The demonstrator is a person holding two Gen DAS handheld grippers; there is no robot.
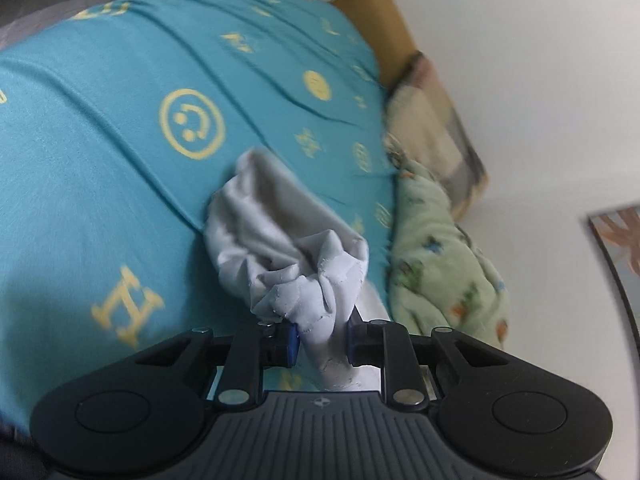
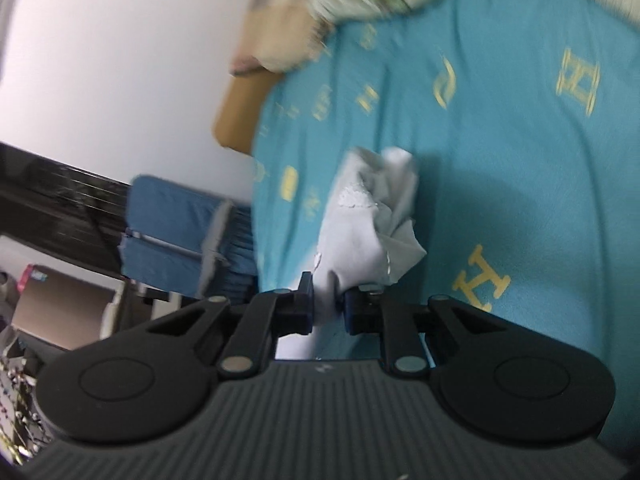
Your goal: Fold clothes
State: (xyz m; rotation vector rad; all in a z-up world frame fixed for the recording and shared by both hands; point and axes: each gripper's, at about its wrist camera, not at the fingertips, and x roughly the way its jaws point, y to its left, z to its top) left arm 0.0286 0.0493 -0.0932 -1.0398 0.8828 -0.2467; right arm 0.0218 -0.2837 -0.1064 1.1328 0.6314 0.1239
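A white garment (image 1: 288, 240) hangs bunched above a teal bed sheet (image 1: 100, 160) printed with yellow symbols. My left gripper (image 1: 322, 342) is shut on a gathered wad of this garment, which spills forward past the fingers. In the right wrist view my right gripper (image 2: 328, 312) is shut on another bunch of the white garment (image 2: 372, 216), held above the same teal sheet (image 2: 520, 160). Most of the garment's shape is hidden in crumples.
A pale green patterned blanket (image 1: 444, 264) and a pillow (image 1: 432, 132) lie along the bed's wall side. A tan headboard (image 1: 380, 12) meets the white wall (image 1: 520, 60). Beside the bed stand a blue folding chair (image 2: 172, 232) and cardboard boxes (image 2: 56, 304).
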